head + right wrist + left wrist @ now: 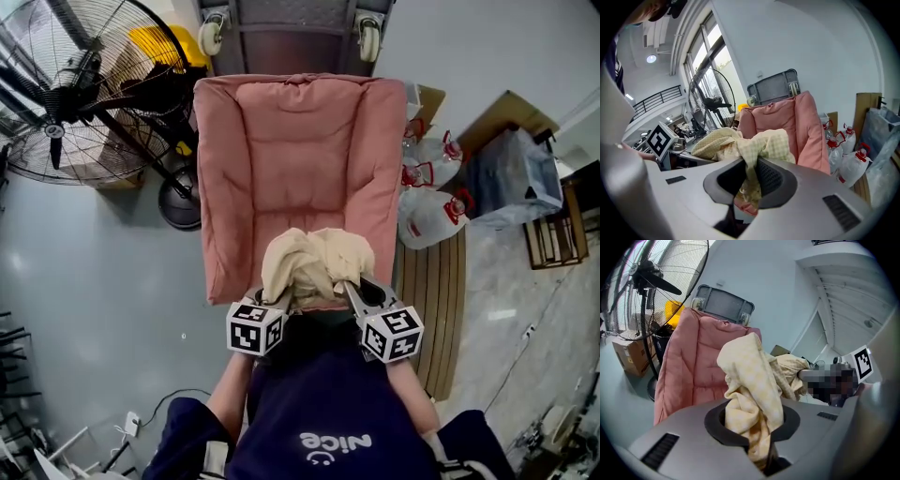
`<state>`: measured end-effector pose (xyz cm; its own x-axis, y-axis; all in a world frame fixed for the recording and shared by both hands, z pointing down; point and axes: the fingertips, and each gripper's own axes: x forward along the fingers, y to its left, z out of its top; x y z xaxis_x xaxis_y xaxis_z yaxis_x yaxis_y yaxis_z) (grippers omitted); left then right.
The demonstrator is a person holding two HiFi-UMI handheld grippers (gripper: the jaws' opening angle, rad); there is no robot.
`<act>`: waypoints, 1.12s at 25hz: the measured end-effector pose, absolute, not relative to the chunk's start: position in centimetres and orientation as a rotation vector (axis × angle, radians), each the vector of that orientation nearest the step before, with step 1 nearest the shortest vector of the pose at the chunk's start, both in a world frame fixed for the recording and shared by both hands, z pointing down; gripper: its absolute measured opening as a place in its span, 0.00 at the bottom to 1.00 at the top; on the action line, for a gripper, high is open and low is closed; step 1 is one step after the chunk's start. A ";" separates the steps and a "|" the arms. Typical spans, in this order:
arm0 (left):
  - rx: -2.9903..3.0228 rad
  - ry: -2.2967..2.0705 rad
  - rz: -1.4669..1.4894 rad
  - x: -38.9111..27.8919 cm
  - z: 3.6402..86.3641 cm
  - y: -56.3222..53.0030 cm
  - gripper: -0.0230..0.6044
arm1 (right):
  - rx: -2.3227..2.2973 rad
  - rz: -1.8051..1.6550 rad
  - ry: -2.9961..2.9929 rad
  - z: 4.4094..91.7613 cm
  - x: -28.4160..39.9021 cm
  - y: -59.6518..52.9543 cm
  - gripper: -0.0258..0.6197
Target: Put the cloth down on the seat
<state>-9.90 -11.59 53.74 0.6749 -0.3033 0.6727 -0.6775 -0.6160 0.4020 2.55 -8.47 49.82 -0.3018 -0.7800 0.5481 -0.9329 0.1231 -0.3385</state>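
Observation:
A cream checked cloth [314, 264] hangs bunched between both grippers, above the front edge of a pink padded seat [295, 155]. My left gripper [281, 302] is shut on the cloth's left part [752, 394], which rises out of the jaws in a tall fold. My right gripper [352, 295] is shut on the cloth's other end [750, 150]. In the right gripper view the pink seat [797, 124] stands behind the cloth. In the left gripper view the pink cushion [689, 362] lies to the left and behind.
A large black floor fan [70, 89] stands left of the seat. Plastic water jugs with red caps [431, 202] and a bagged bundle [511, 178] sit to the right, beside wooden slats [441, 291]. A wheeled grey frame [291, 33] is behind the seat.

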 end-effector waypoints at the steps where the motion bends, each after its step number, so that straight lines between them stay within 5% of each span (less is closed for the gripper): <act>1: 2.233 -0.750 0.741 -10.2 53.9 -12.0 0.17 | 1.687 0.942 -2.155 50.0 2.2 -8.8 0.17; 28: 2.174 -0.890 0.722 -11.9 54.6 -16.4 0.17 | 1.521 0.887 -2.181 51.1 1.5 -14.3 0.17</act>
